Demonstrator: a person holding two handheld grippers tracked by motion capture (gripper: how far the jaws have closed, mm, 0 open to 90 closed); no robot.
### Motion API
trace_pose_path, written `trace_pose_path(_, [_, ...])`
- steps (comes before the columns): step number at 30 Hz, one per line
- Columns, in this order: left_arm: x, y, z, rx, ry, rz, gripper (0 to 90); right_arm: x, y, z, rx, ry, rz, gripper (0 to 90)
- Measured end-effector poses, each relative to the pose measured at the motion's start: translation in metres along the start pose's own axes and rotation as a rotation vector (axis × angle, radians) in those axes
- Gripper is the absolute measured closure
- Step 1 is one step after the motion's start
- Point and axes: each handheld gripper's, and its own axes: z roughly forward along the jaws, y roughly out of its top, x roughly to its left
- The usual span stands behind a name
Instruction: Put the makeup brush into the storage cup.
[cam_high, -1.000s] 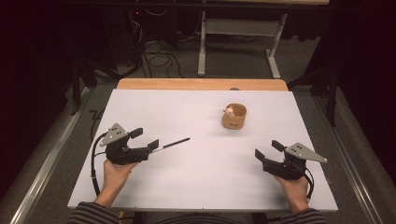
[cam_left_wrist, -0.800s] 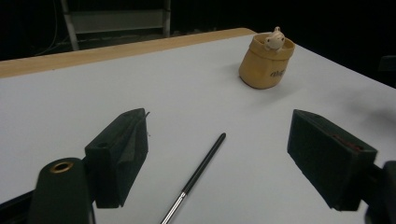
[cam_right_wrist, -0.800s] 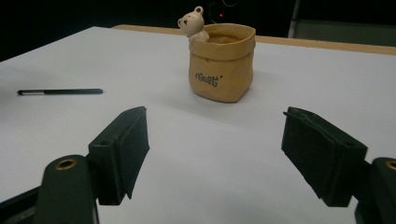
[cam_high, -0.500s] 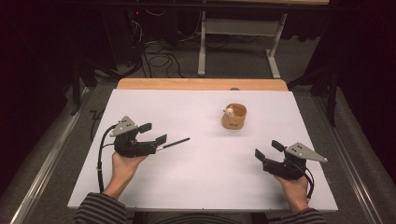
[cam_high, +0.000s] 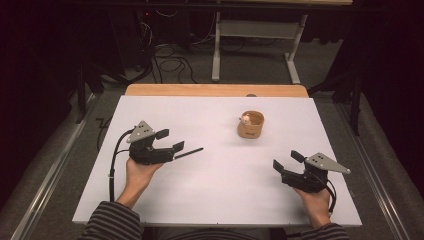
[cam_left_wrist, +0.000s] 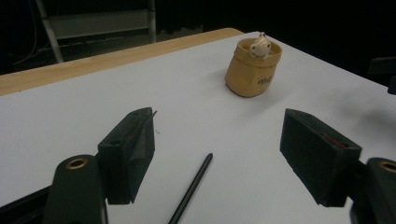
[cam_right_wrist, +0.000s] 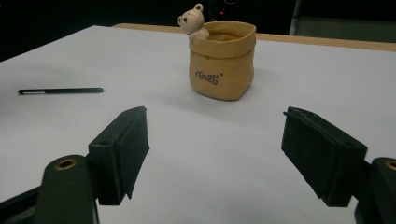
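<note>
Your left gripper (cam_high: 167, 142) stands wide open over the thin black pen (cam_left_wrist: 191, 187), holding nothing; your right gripper (cam_high: 286, 162), equally spread, is empty. The pen looks light, stiff and likely slippery, so take it mid-shaft.

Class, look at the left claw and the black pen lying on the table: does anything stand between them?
Nothing visible does. The pen lies flat on the bare white table, running between the open jaws of the left claw. The bear pot stands farther off.

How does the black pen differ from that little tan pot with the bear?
The pen is thin, black and lies flat between the left claw's open jaws; the pot is squat, tan, upright and apart from both claws. The pot holds a bear figure. Both rest on the white table.
</note>
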Motion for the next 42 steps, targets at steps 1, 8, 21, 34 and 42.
trace_pose_path(1, [0.000, 0.000, 0.001, 0.002, 0.000, 0.002, 27.4, 0.000, 0.000, 0.000, 0.000, 0.000, 0.000, 24.6])
trace_pose_path(8, [-0.002, 0.004, 0.014, -0.001, -0.019, 0.018, 28.6, 0.000, 0.000, 0.000, 0.003, 0.002, -0.001, 24.7])
trace_pose_path(21, [-0.006, 0.014, 0.035, -0.015, -0.054, 0.024, 26.3, 0.000, 0.000, 0.000, 0.002, 0.002, 0.000, 24.6])
trace_pose_path(34, [-0.005, 0.015, 0.043, -0.005, -0.033, 0.039, 25.7, 0.000, 0.000, 0.000, 0.002, 0.004, 0.001, 24.7])
trace_pose_path(42, [-0.003, 0.013, 0.047, 0.038, -0.017, 0.050, 27.5, 0.000, 0.000, 0.000, 0.002, 0.003, 0.003, 24.7])
